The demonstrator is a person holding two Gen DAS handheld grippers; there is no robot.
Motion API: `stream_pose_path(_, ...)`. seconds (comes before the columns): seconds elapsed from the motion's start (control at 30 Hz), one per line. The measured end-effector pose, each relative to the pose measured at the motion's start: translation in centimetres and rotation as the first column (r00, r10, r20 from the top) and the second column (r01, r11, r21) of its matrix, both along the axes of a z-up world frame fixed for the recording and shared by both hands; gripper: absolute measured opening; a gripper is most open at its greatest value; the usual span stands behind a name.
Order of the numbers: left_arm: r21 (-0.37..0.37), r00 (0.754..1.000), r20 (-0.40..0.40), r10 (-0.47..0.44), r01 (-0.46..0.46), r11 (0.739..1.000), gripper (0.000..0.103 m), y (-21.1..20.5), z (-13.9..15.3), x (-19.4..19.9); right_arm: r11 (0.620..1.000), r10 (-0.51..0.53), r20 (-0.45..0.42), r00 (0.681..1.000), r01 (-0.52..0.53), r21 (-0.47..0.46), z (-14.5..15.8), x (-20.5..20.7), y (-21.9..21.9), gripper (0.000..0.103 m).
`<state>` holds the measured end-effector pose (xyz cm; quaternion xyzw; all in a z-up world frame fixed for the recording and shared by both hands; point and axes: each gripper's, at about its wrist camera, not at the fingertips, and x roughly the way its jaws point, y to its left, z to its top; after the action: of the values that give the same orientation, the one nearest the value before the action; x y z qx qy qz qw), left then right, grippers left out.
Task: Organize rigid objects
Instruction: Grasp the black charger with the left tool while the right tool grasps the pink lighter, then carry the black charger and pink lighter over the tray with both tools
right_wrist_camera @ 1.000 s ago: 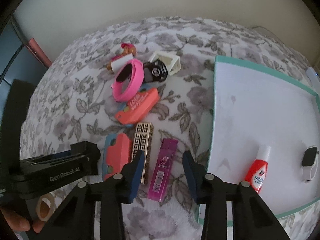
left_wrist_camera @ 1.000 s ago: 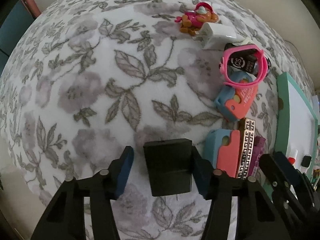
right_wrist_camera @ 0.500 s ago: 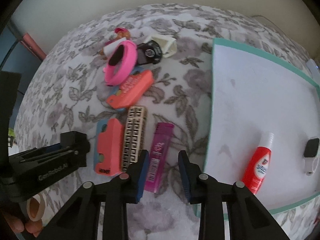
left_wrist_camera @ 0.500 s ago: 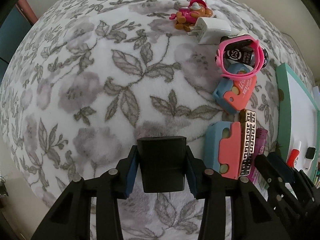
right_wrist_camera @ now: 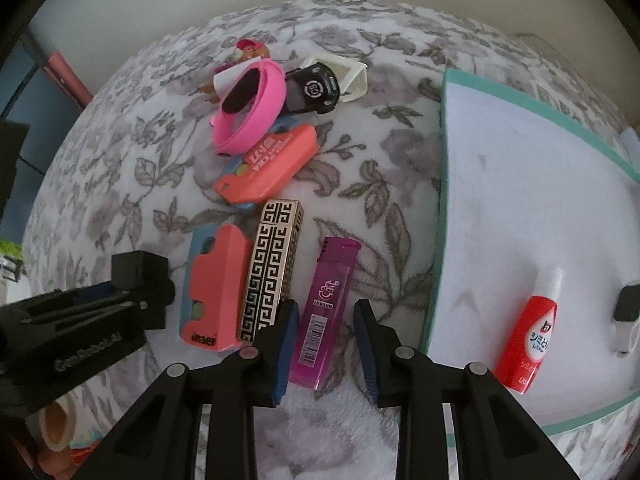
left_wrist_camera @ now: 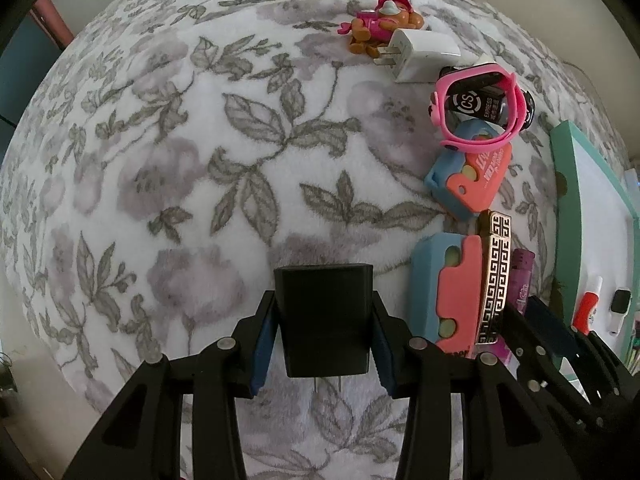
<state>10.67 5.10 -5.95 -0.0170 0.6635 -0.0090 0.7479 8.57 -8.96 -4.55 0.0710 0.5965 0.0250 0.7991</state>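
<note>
- Left wrist view: left gripper (left_wrist_camera: 323, 320) is clamped on a black plug adapter (left_wrist_camera: 325, 316), pads flush on both its sides, two prongs pointing back toward the camera. Adapter sits low over the floral blanket (left_wrist_camera: 180, 160); can't tell if it touches.
- Judged step: adapter grasped, carry to the white tray (left_wrist_camera: 588, 216) at far right is next. Needs a lift clear of the row of items, then a move right.
- Count here: 1 toy figure (left_wrist_camera: 380, 26), 1 white charger (left_wrist_camera: 424, 54), 1 pink watch (left_wrist_camera: 478, 110), 2 coral-and-blue cases (left_wrist_camera: 470, 182), 1 gold-patterned lighter (left_wrist_camera: 496, 276), 1 purple lighter (left_wrist_camera: 522, 280) partly hidden.
- Right wrist view: right gripper (right_wrist_camera: 325, 350) has fingers apart, straddling the near end of the purple lighter (right_wrist_camera: 326, 312), not yet touching it.
- Judged step: pre-grasp. Next move is to close on the lighter's long sides, then lift; the gold-patterned lighter (right_wrist_camera: 272, 276) lies just beside the left pad, so snag risk.
- Count here: tray (right_wrist_camera: 520, 184) holds 1 red-and-white bottle (right_wrist_camera: 530, 332) and 1 dark watch (right_wrist_camera: 628, 312) at the edge. On the blanket: 2 coral cases (right_wrist_camera: 216, 288), 2 lighters, 1 pink watch (right_wrist_camera: 252, 104), 1 black fob (right_wrist_camera: 314, 90), 1 white frame piece (right_wrist_camera: 350, 76).
</note>
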Motion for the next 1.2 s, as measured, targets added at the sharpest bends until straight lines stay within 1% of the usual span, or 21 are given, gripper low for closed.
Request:
stream_pose_path(0.13,-0.031,1.000,-0.009,0.013,-0.013,0.999,0.045,1.1,-0.2,-0.4,1.000,0.009,0.013,1.000,-0.009,-0.022,-0.1,0.1,0.1,0.031)
stream_pose_path(0.17,-0.034,1.000,-0.009,0.014,-0.014,0.999,0.045,1.3,-0.2,-0.5,1.000,0.008,0.016,1.000,-0.007,-0.022,-0.1,0.1,0.1,0.029)
stream_pose_path(0.2,-0.036,1.000,-0.010,0.016,-0.017,0.999,0.045,1.5,-0.2,-0.6,1.000,0.004,0.017,1.000,-0.003,-0.025,-0.1,0.1,-0.1,0.024)
stream_pose_path(0.23,-0.037,1.000,-0.009,0.017,-0.017,0.999,0.045,1.7,-0.3,-0.7,1.000,-0.002,0.019,1.000,0.003,-0.029,-0.1,0.0,-0.1,0.024)
stream_pose_path(0.33,-0.030,1.000,-0.005,0.011,-0.011,0.999,0.045,1.9,-0.3,-1.1,1.000,-0.017,0.024,1.000,0.017,-0.010,0.0,-0.2,-0.7,0.023)
stream_pose_path(0.4,-0.024,1.000,0.002,0.003,-0.003,1.000,0.042,2.0,-0.3,-1.4,1.000,-0.021,0.024,0.999,0.021,-0.014,0.0,-0.3,-0.7,0.022)
stream_pose_path(0.5,-0.027,1.000,0.008,0.016,-0.016,1.000,0.042,2.0,-0.6,-1.8,0.999,-0.031,0.022,0.999,0.031,-0.014,0.2,-0.6,-0.5,0.022)
stream_pose_path(0.6,-0.042,0.999,0.014,0.035,-0.034,0.999,0.042,1.9,-0.5,-2.0,0.998,-0.054,0.019,0.998,0.054,0.026,0.3,-1.0,-1.0,0.021)
stream_pose_path(0.7,-0.058,0.999,0.028,0.041,-0.040,0.998,0.042,1.9,0.1,-2.2,0.995,-0.079,0.020,0.997,0.077,0.057,0.6,-1.5,-1.7,0.021)
stream_pose_path(0.97,-0.073,0.996,0.073,0.060,-0.054,0.996,0.042,2.0,2.2,-1.8,0.991,-0.099,0.071,0.993,0.092,0.097,2.8,-2.3,-2.4,0.021)
stream_pose_path(1.07,-0.071,0.991,0.103,0.085,-0.078,0.994,0.042,2.4,3.4,-1.7,0.988,-0.114,0.094,0.989,0.102,0.116,3.8,-2.4,-3.0,0.020)
stream_pose_path(1.2,-0.059,0.983,0.157,0.092,-0.084,0.995,0.042,2.6,5.4,-1.6,0.985,-0.137,0.140,0.981,0.120,0.125,5.4,-2.4,-3.9,0.020)
